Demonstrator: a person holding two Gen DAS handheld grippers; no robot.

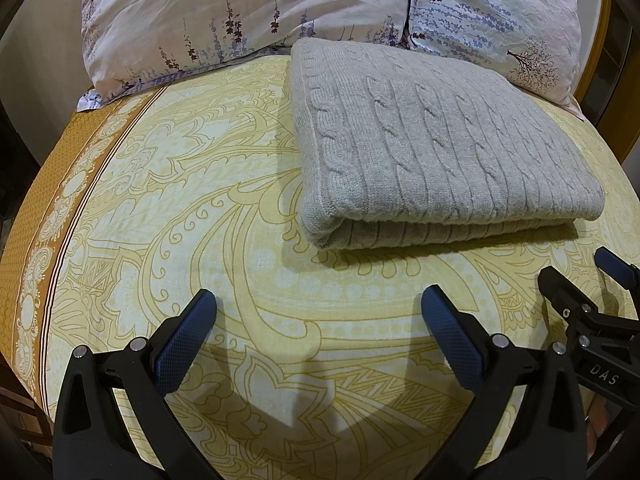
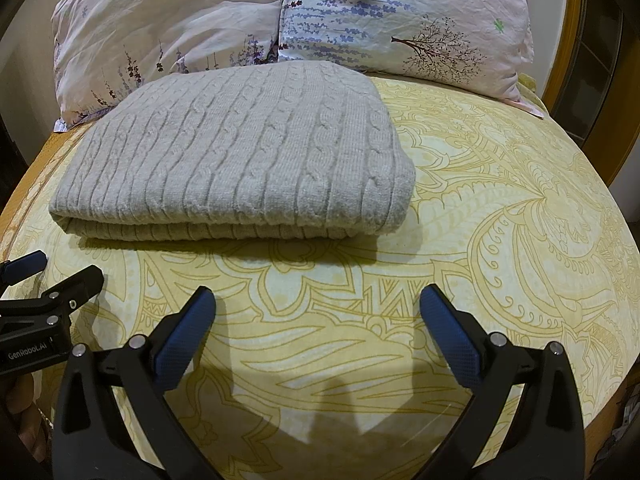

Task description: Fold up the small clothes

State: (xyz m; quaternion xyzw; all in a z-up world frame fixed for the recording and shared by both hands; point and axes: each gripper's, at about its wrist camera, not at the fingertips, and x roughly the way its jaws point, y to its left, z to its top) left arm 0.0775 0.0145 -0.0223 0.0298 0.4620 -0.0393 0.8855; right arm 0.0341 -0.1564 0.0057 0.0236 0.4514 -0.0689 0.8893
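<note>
A grey cable-knit sweater (image 1: 432, 148) lies folded in a neat rectangle on the yellow patterned bedsheet (image 1: 200, 220), its folded edge facing me. In the right wrist view the sweater (image 2: 240, 160) sits up and to the left. My left gripper (image 1: 318, 300) is open over bare sheet, short of the sweater's front left corner. My right gripper (image 2: 318, 300) is open too, short of the sweater's front right corner, with nothing between its fingers. Each gripper shows at the other view's edge: the right gripper (image 1: 580, 272) and the left gripper (image 2: 60, 268).
Two floral pillows (image 1: 240, 12) (image 2: 400, 20) lean at the head of the bed, right behind the sweater. The sheet's orange border (image 1: 48, 208) marks the left bed edge. A wooden frame (image 2: 568, 40) stands at the far right.
</note>
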